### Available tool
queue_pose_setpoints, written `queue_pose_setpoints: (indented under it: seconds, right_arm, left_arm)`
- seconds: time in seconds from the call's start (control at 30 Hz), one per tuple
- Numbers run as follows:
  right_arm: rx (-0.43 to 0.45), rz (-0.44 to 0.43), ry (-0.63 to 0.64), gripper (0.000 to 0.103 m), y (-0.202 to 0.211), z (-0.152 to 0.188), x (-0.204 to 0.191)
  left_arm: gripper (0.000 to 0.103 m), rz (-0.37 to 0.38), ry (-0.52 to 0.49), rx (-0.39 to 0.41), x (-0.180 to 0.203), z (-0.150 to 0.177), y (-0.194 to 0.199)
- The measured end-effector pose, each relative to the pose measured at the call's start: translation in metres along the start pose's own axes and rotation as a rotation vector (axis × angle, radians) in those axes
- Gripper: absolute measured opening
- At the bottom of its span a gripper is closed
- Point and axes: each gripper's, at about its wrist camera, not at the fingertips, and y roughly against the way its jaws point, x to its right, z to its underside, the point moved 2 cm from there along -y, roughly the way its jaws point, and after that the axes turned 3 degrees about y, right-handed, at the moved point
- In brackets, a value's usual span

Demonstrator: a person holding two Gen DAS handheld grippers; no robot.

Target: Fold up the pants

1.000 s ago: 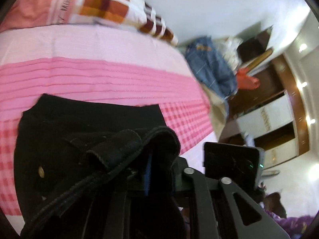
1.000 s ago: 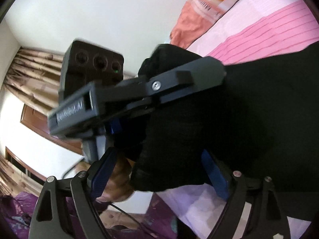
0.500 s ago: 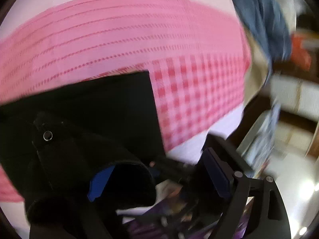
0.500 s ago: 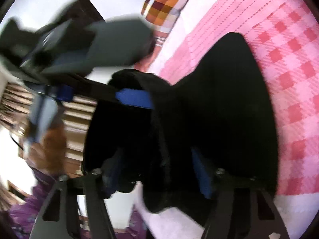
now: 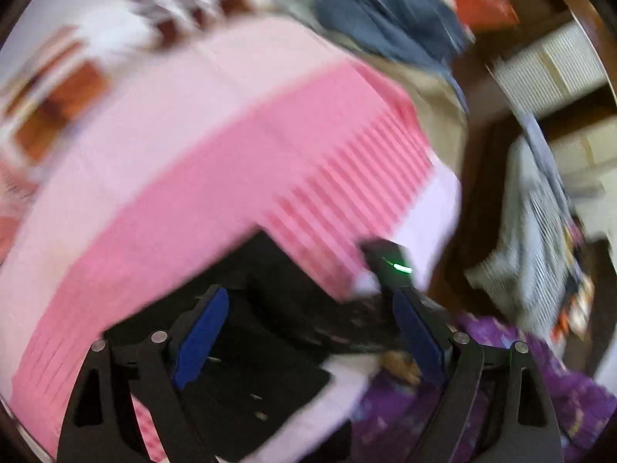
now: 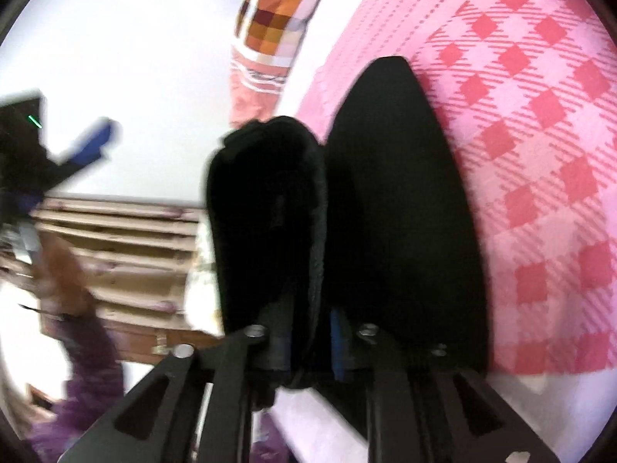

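The black pants [image 5: 262, 347] lie folded on the pink bed cover [image 5: 193, 177] near its front edge. My left gripper [image 5: 308, 332] is open above them, its blue pads [image 5: 200, 335] spread wide with nothing between. In the right wrist view my right gripper [image 6: 308, 343] is shut on a thick bunched fold of the pants [image 6: 266, 208], held up beside the flat part of the pants [image 6: 397, 200]. The left gripper [image 6: 77, 150] shows blurred at the far left of that view.
A checked pillow [image 6: 277, 19] lies at the head of the bed. Blue and grey clothes [image 5: 385, 19] pile beyond the bed's right side, by wooden furniture [image 5: 547, 58]. A person in purple [image 6: 88, 366] stands at the bed's edge.
My left gripper has let go of the pants, opened and pulled back and up. My right gripper has closed on the bunched fold.
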Motion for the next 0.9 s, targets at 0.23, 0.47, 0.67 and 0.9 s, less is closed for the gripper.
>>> queue_pose_setpoints:
  seconds: [0.23, 0.47, 0.67, 0.9]
  right_arm:
    - [-0.037, -0.158, -0.018, 0.084, 0.003, -0.002, -0.015]
    - [-0.168, 0.247, 0.262, 0.097, -0.034, 0.006, -0.059]
    - [-0.228, 0.376, 0.296, 0.034, -0.063, 0.010, -0.062]
    - [-0.118, 0.272, 0.190, 0.025, -0.025, 0.003, -0.061]
  left_arm:
    - [0.089, 0.032, 0.252, 0.165, -0.079, 0.109, -0.031]
    - [0.089, -0.065, 0.345, 0.365, -0.091, 0.187, -0.042]
    - [0.089, -0.173, 0.339, 0.435, -0.096, 0.220, -0.043]
    - [0.089, -0.225, 0.358, 0.433, -0.091, 0.213, -0.058]
